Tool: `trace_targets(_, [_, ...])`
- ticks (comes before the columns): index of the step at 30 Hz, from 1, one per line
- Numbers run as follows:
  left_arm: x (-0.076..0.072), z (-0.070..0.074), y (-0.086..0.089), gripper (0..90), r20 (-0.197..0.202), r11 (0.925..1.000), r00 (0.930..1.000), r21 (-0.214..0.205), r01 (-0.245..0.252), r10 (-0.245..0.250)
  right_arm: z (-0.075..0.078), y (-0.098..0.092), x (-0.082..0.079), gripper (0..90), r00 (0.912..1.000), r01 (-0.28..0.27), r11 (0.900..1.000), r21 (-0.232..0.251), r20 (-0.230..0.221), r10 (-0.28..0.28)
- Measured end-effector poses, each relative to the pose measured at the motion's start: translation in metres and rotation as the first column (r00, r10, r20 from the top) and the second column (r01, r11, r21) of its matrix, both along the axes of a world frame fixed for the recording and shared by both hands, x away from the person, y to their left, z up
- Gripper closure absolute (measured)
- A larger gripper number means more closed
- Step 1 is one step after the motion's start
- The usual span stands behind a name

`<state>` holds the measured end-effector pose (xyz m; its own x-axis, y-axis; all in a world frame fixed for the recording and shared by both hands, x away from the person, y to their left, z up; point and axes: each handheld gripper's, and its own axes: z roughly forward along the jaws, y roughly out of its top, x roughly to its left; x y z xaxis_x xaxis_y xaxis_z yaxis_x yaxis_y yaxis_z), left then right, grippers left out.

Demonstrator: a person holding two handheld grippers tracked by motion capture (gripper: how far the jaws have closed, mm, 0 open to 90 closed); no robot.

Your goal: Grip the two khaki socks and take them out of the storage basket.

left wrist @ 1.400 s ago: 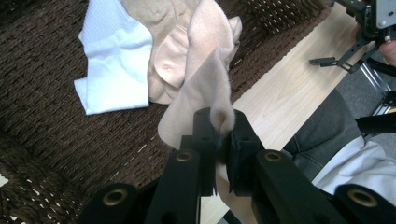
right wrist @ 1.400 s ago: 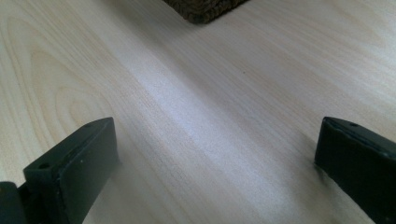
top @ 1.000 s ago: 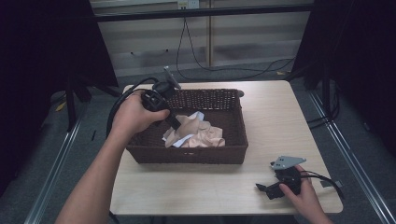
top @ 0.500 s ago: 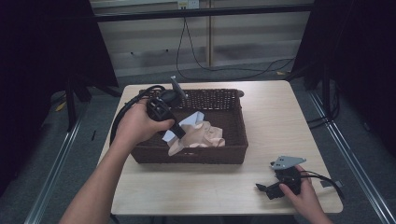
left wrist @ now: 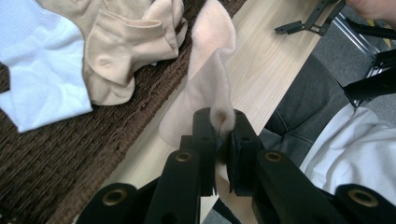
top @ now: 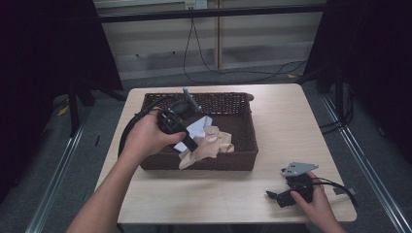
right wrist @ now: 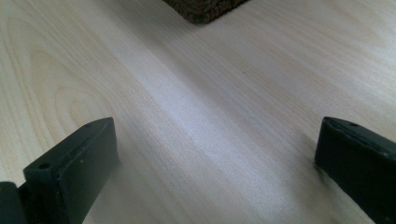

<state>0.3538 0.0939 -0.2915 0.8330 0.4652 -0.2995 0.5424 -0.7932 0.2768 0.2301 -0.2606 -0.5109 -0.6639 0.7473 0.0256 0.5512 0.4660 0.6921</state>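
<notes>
- Left gripper [left wrist: 223, 140]: jaws pressed together on a peach sock [left wrist: 205, 88], pinched at one end; the rest of the sock is draped over the front rim of the basket [top: 243, 162], w/ table edge seen below in left gripper view.
- Basket: dark wicker, rectangular, at centre of table [top: 286, 121].
- Inside basket: more peach socks [left wrist: 126, 46], bunched; white sock [left wrist: 39, 84] just beside them.
- Right gripper [top: 279, 198]: jaws spread wide, nothing between; rested on table near front right corner, well apart from basket.
</notes>
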Motion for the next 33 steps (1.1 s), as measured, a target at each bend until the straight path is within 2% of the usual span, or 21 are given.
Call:
trace_targets(6, [-0.004,-0.013,-0.005,83.3,-0.006,0.9999,0.9999,-0.003,0.015,-0.015,0.000,0.000,0.000,0.0,1.0000,0.002,1.0000,0.001,-0.007,-0.002])
trace_targets(7, [-0.007,-0.020,-0.008,83.3,-0.010,0.9996,0.9996,-0.004,0.028,-0.028,0.000,0.000,0.000,0.0,1.0000,0.000,1.0000,-0.001,-0.006,0.000])
trace_targets(8, [-0.007,-0.020,-0.008,83.3,-0.010,0.9996,0.9996,-0.004,0.028,-0.028,0.000,0.000,0.000,0.0,1.0000,0.000,1.0000,-0.001,-0.006,0.000])
trace_targets(13, [-0.010,-0.042,-0.012,82.6,-0.016,0.9996,0.9994,-0.005,0.029,-0.029,0.000,0.000,0.000,0.0,1.0000,0.000,1.0000,-0.001,-0.006,0.000])
trace_targets(16, [-0.012,-0.051,-0.014,79.0,-0.033,0.9990,0.9984,0.001,0.045,-0.045,0.000,0.000,0.000,0.0,1.0000,0.000,1.0000,-0.001,-0.006,0.000])
trace_targets(23, [-0.011,-0.067,-0.018,69.9,-0.033,0.9989,0.9985,0.013,0.045,-0.044,0.000,0.000,0.000,0.0,1.0000,0.000,1.0000,0.000,-0.006,0.000])
trace_targets(24, [-0.011,-0.070,-0.018,65.0,-0.030,0.9990,0.9986,0.009,0.043,-0.043,0.000,0.000,0.000,0.0,1.0000,0.000,1.0000,-0.001,-0.005,0.000])
trace_targets(26, [-0.011,-0.075,-0.019,62.2,-0.021,0.9994,0.9992,-0.005,0.034,-0.034,0.000,0.000,0.000,0.0,1.0000,-0.001,1.0000,-0.001,-0.005,0.001])
trace_targets(28, [-0.012,-0.079,-0.022,59.0,-0.019,0.9989,0.9988,0.011,0.046,-0.046,0.000,0.000,0.000,0.0,1.0000,0.000,1.0000,-0.001,-0.006,0.000])
trace_targets(29, [-0.012,-0.079,-0.023,55.1,-0.014,0.9988,0.9988,0.014,0.047,-0.047,0.000,0.000,0.000,0.0,1.0000,-0.003,1.0000,0.000,-0.004,0.003])
trace_targets(30, [-0.013,-0.079,-0.024,45.7,-0.004,0.9993,0.9993,0.008,0.037,-0.037,0.000,0.000,0.000,0.0,1.0000,0.000,1.0000,-0.001,-0.006,0.000])
trace_targets(31, [-0.011,-0.076,-0.024,43.8,0.019,0.9993,0.9991,0.002,0.038,-0.038,0.000,0.000,0.000,0.0,1.0000,0.000,1.0000,-0.001,-0.006,0.000])
trace_targets(32, [-0.011,-0.076,-0.024,40.6,0.019,0.9993,0.9991,0.002,0.038,-0.038,0.000,0.000,0.000,0.0,1.0000,0.000,1.0000,-0.001,-0.006,0.000])
trace_targets(33, [-0.007,-0.071,-0.024,33.6,0.031,0.9994,0.9993,-0.027,0.022,-0.021,0.000,0.000,0.000,0.0,1.0000,0.000,1.0000,-0.001,-0.006,0.000])
